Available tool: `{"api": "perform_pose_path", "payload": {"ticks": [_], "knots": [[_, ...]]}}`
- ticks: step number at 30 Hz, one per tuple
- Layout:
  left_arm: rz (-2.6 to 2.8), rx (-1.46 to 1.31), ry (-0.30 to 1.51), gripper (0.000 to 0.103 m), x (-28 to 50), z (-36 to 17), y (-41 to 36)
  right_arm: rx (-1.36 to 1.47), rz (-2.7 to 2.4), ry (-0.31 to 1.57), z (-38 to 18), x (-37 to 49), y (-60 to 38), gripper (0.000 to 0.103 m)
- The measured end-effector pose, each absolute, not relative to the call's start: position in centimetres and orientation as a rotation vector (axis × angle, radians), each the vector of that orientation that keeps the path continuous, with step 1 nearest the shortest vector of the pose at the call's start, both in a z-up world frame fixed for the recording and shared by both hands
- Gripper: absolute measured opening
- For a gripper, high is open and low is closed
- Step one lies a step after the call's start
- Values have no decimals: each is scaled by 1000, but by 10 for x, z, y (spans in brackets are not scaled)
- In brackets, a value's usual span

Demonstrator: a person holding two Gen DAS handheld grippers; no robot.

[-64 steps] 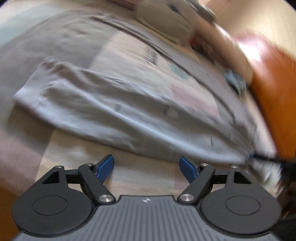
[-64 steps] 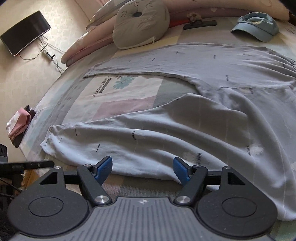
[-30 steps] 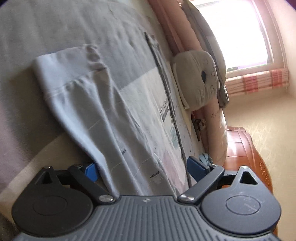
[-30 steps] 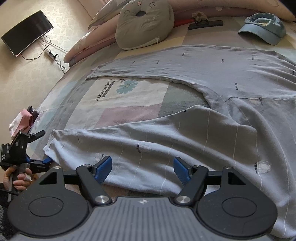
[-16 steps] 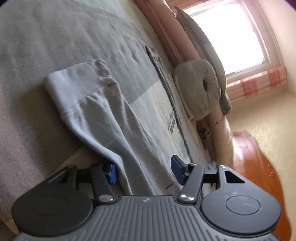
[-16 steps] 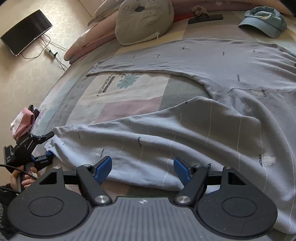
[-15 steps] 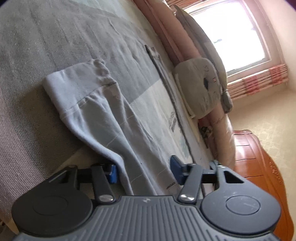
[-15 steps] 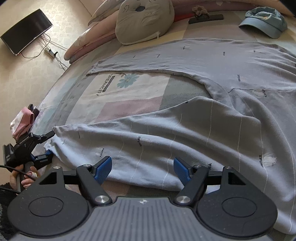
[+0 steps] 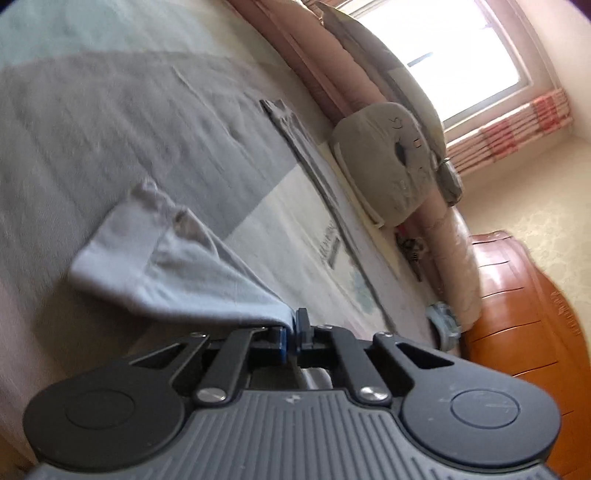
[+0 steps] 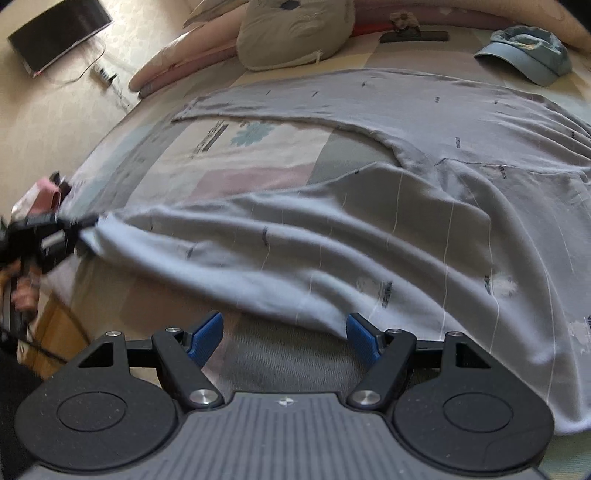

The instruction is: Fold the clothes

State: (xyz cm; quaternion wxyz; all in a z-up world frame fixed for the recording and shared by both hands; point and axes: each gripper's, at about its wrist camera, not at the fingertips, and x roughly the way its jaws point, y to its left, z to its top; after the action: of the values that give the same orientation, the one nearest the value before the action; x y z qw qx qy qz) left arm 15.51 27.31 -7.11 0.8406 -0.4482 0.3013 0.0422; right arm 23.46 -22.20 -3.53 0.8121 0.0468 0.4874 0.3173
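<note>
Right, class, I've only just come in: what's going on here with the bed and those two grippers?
A person holding a gripper in each hand is folding clothes on a bed. Grey trousers lie spread across it. The left gripper has shut on the cuff end of the nearer trouser leg and lifts it off the cover. The right gripper is open, poised at the near edge of the same leg, touching nothing. A grey cushion and blue cap sit further back.

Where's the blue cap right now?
In the right wrist view, the blue cap sits at the far right of the bed, beyond the spread grey trousers, near the pillows.
</note>
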Motion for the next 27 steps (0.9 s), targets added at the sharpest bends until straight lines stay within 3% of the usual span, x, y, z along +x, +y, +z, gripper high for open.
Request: {"api": "perform_pose_path", "payload": {"ticks": [13,21,24,27], "knots": [[106,-1005,677,2,203,-75,273,-115,842,1032,-48,252,-199,74],[134,-917,796,2,237,-88,260,-33,728,962,-43,291,-223,72],[133,-922,796,2,239,-91,259,-81,721,911,-33,276,-225,63],[130,-925,796,2,240,-93,259,-281,736,853,-26,247,-215,44]]}}
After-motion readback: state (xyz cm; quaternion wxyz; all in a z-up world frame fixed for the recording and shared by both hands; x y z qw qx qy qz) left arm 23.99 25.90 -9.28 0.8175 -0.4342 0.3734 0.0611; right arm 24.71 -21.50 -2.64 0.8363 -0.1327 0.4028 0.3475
